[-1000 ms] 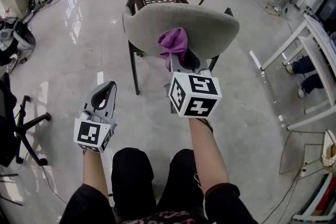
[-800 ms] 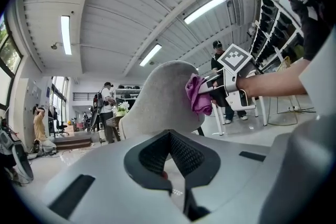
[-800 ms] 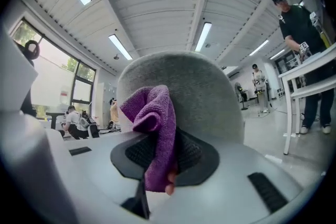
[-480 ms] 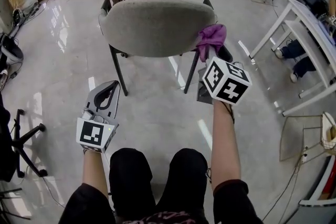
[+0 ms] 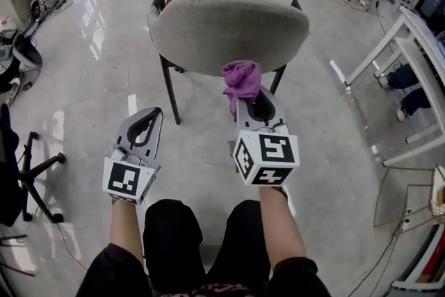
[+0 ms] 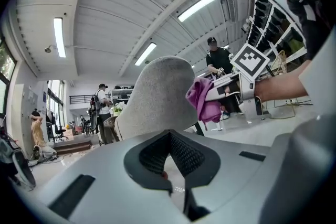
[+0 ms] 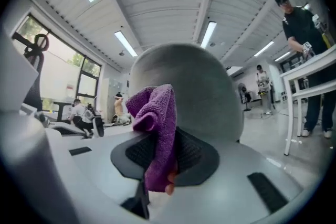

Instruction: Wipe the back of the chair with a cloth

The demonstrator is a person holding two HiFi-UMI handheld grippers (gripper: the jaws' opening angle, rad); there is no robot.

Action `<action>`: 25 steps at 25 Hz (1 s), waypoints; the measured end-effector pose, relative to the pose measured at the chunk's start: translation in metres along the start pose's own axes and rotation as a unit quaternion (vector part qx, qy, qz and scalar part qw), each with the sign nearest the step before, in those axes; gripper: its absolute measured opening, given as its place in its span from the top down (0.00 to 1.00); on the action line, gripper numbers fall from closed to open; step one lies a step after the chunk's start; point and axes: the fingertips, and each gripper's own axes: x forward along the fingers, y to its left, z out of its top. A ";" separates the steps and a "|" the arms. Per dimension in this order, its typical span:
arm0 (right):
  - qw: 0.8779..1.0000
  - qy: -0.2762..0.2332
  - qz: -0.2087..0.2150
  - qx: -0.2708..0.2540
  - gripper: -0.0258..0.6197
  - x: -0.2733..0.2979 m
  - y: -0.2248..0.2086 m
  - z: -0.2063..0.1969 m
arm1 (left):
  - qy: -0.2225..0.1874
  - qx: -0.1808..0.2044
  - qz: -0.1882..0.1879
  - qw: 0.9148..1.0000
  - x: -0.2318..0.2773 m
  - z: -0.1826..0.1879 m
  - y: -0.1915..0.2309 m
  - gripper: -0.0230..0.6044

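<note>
The left hand-held gripper [image 5: 149,113] hangs low at the near left, its jaws pressed together with nothing between them, well apart from the grey chair back [image 5: 222,31]. To its right, the right hand-held gripper [image 5: 248,102] pinches the purple cloth [image 5: 242,76], which touches the backrest's lower edge, right of its middle.

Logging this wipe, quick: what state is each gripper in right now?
Left gripper: closed, holding nothing.
Right gripper: closed on the purple cloth.
</note>
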 end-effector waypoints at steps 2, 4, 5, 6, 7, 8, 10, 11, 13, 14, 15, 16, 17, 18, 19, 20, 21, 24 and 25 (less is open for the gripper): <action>0.999 0.013 0.034 -0.003 0.82 0.019 0.035 -0.014 | 0.003 0.004 0.006 1.000 -0.005 -0.002 0.006 0.95; 0.998 0.019 0.061 0.009 0.82 0.039 0.065 -0.019 | 0.000 0.011 0.012 1.000 -0.013 -0.006 0.014 0.95; 0.997 0.020 0.071 0.013 0.82 0.049 0.078 -0.020 | 0.004 0.013 0.014 1.000 -0.017 -0.009 0.018 0.95; 0.996 0.021 0.079 0.015 0.82 0.059 0.090 -0.020 | 0.013 0.011 0.017 1.000 -0.021 -0.014 0.021 0.95; 0.996 0.024 0.086 0.016 0.82 0.069 0.098 -0.022 | 0.022 0.007 0.020 1.000 -0.024 -0.019 0.024 0.95; 0.995 0.029 0.089 0.017 0.82 0.079 0.105 -0.024 | 0.031 0.002 0.024 0.999 -0.027 -0.024 0.026 0.95; 0.995 0.038 0.087 0.022 0.82 0.093 0.108 -0.029 | 0.038 0.001 0.029 0.999 -0.032 -0.032 0.032 0.95; 0.996 0.041 0.081 0.025 0.82 0.097 0.105 -0.032 | 0.040 0.002 0.032 0.999 -0.034 -0.035 0.035 0.95; 0.996 0.042 0.064 0.036 0.82 0.098 0.093 -0.035 | 0.054 -0.004 0.037 0.998 -0.035 -0.039 0.039 0.95; 0.996 0.041 0.057 0.047 0.82 0.096 0.084 -0.035 | 0.059 -0.005 0.039 0.998 -0.035 -0.040 0.040 0.95; 0.996 0.038 0.052 0.062 0.82 0.093 0.076 -0.034 | 0.059 -0.005 0.040 0.997 -0.034 -0.040 0.041 0.95; 0.995 0.035 0.047 0.076 0.82 0.089 0.067 -0.033 | 0.054 -0.003 0.039 0.998 -0.032 -0.039 0.041 0.95; 0.995 0.032 0.042 0.082 0.82 0.085 0.058 -0.031 | 0.043 0.002 0.037 0.998 -0.028 -0.037 0.042 0.95; 0.996 0.029 0.035 0.080 0.82 0.082 0.049 -0.031 | 0.030 0.009 0.035 0.999 -0.024 -0.035 0.042 0.95; 0.997 0.027 0.028 0.074 0.82 0.078 0.041 -0.030 | 0.021 0.012 0.032 0.999 -0.021 -0.032 0.041 0.95; 0.997 0.025 0.021 0.070 0.82 0.073 0.032 -0.030 | 0.019 0.011 0.028 0.999 -0.018 -0.031 0.038 0.95; 0.997 0.023 0.013 0.072 0.82 0.068 0.023 -0.030 | 0.019 0.011 0.024 0.999 -0.015 -0.029 0.035 0.95; 0.996 0.017 -0.017 0.085 0.82 0.053 -0.011 -0.028 | 0.017 0.014 0.012 1.000 -0.005 -0.023 0.024 0.95; 0.996 0.016 -0.031 0.087 0.82 0.050 -0.024 -0.029 | 0.026 0.008 0.007 1.000 -0.003 -0.022 0.019 0.95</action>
